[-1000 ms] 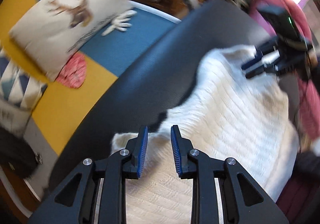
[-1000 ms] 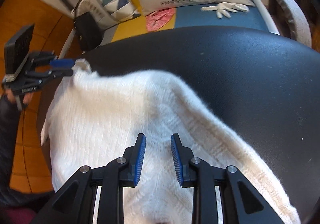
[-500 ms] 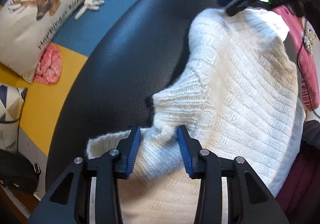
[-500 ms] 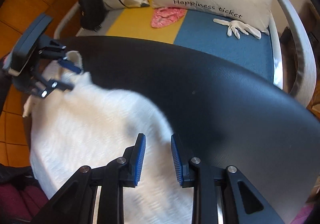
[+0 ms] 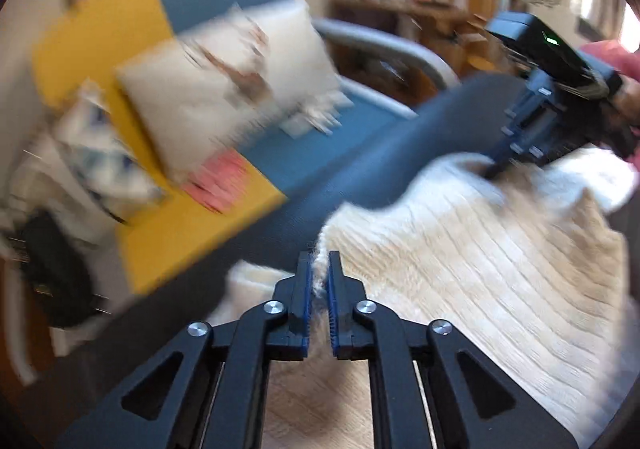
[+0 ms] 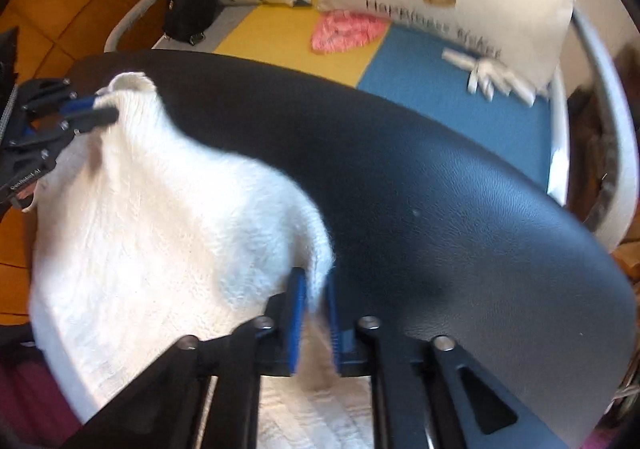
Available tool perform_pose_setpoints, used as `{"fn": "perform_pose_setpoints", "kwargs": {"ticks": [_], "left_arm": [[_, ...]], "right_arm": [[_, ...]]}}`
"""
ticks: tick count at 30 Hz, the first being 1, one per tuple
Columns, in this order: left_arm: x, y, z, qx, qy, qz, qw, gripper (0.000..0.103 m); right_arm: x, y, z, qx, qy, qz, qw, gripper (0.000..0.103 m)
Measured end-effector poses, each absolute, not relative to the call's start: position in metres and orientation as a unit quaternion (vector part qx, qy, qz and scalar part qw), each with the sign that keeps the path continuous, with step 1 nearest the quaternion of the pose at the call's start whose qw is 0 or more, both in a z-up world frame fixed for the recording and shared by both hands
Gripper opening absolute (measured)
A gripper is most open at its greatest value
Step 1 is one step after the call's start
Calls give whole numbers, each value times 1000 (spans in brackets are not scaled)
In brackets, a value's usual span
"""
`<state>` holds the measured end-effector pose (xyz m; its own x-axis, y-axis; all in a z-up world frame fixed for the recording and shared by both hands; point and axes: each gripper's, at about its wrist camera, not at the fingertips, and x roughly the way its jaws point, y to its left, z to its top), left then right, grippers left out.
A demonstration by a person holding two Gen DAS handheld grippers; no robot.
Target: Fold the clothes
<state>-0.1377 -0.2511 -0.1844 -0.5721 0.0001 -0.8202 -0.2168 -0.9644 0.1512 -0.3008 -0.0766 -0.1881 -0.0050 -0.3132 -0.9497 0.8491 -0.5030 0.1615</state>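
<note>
The white knit sweater (image 6: 152,233) lies on the black table (image 6: 440,209), on the side away from the sofa (image 6: 420,73). It looks soft, light and floppy, best pinched at edges. Left gripper (image 5: 319,277) and right gripper (image 6: 314,301) each have fingers closed narrowly on its sofa-facing edge. Its long axis runs between the grippers.

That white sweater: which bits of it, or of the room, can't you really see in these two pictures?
- Left wrist view: motion blur smears the deer cushion; its lettering is unreadable.
- Both views: the white sweater runs under the left gripper and right gripper, and off the lower edge, so its sleeves and hem are hidden.
- Right wrist view: the table is cut off at the frame's edge.
</note>
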Motion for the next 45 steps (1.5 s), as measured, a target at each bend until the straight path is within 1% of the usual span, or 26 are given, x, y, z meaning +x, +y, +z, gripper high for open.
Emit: {"fn": "perform_pose_setpoints", "kwargs": {"ticks": [5, 7, 10, 11, 13, 14, 15, 16, 19, 21, 22, 24, 26, 27, 30, 31, 35, 38, 39, 41, 42, 45], "left_arm": [[-110, -238, -174, -382, 119, 916, -9, 6], [-103, -238, -173, -364, 109, 925, -32, 8], [-121, -269, -191, -410, 36, 910, -43, 9], [-123, -280, -193, -419, 4, 907, -43, 9], [-119, -306, -183, -414, -78, 906, -33, 11], [-115, -317, -179, -410, -115, 904, -29, 11], [-109, -326, -175, -404, -144, 903, -26, 12], [-104, -334, -174, -399, -165, 901, -28, 12], [-87, -358, -182, -396, -212, 892, -52, 13], [-70, -374, -195, -405, -231, 881, -78, 13], [-62, -382, -200, -411, -234, 876, -95, 13], [-46, -396, -212, -426, -230, 864, -135, 13], [-28, -411, -223, -425, -240, 860, -146, 13], [-19, -417, -227, -423, -245, 859, -151, 13], [-7, -422, -225, -419, -249, 859, -157, 12], [-6, -421, -224, -419, -249, 859, -157, 10], [-5, -417, -220, -418, -248, 860, -156, 9], [-23, -411, -203, -398, -263, 871, -120, 9], [-32, -408, -196, -393, -267, 874, -105, 9], [-55, -401, -185, -391, -275, 876, -65, 9], [-69, -397, -180, -393, -276, 876, -43, 9], [-110, -381, -164, -415, -240, 878, -12, 10]], "right_arm": [[-242, -60, -143, 460, 204, -713, 488, 7], [-229, -53, -147, 458, 216, -725, 467, 8], [-231, -50, -167, 471, 257, -761, 364, 9], [-235, -47, -169, 472, 258, -773, 336, 9], [-239, -42, -166, 470, 243, -790, 311, 11], [-238, -42, -161, 468, 229, -794, 312, 12], [-237, -45, -157, 469, 213, -793, 324, 18], [-236, -49, -153, 472, 194, -787, 348, 22], [-228, -72, -146, 474, 152, -763, 411, 22], [-221, -98, -148, 467, 149, -755, 436, 22], [-219, -110, -153, 468, 155, -752, 438, 22], [-219, -130, -175, 489, 184, -746, 413, 23], [-221, -138, -199, 508, 228, -744, 369, 23], [-220, -135, -204, 509, 233, -746, 360, 23], [-223, -119, -209, 517, 234, -760, 317, 23], [-224, -113, -211, 518, 233, -764, 306, 23], [-224, -109, -211, 529, 212, -765, 300, 24], [-220, -119, -183, 507, 169, -764, 362, 24], [-221, -122, -174, 501, 156, -761, 383, 26], [-230, -135, -161, 523, 103, -721, 443, 27], [-237, -140, -160, 534, 88, -706, 457, 29], [-260, -153, -162, 557, 95, -684, 461, 30]]}}
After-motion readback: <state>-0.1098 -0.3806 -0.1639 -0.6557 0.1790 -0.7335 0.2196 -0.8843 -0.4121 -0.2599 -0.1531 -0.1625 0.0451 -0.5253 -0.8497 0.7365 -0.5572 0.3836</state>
